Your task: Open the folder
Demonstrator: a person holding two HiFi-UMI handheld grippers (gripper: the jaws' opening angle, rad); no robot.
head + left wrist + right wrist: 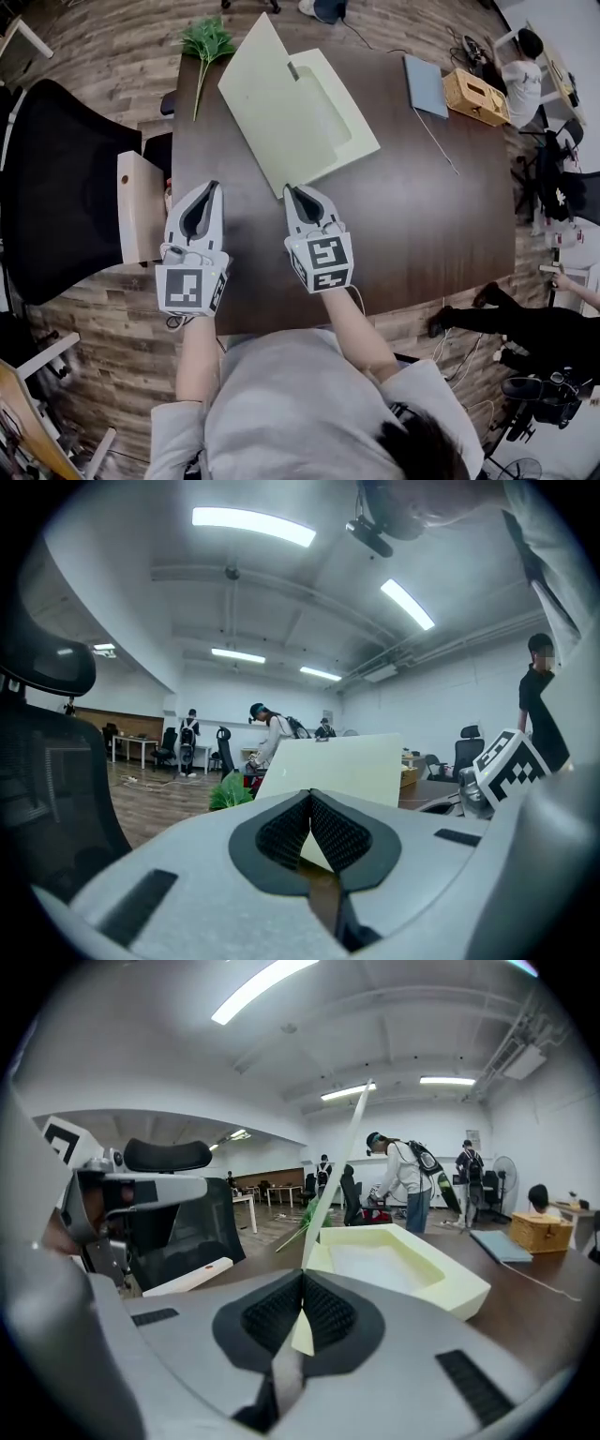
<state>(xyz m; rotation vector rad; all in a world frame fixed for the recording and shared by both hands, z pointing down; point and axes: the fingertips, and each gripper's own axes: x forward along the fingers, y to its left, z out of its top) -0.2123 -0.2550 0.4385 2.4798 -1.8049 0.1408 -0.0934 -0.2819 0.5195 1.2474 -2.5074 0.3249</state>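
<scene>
Folder (309,122) on tabletop (422,216), cover tilted up off its base. Right hand-held gripper (291,191) at the folder's near corner, 2 jaws clamped on the cover's corner. Left hand-held gripper (214,186) left of the folder, clear of it, jaws closed on nothing.

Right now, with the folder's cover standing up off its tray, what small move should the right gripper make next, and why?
Probably carry the right gripper leftward and down, laying the cover flat on the table. Its jaws are shut on the cover's near corner, the cover stands roughly upright, and the left gripper is shut, holding nothing.
</scene>
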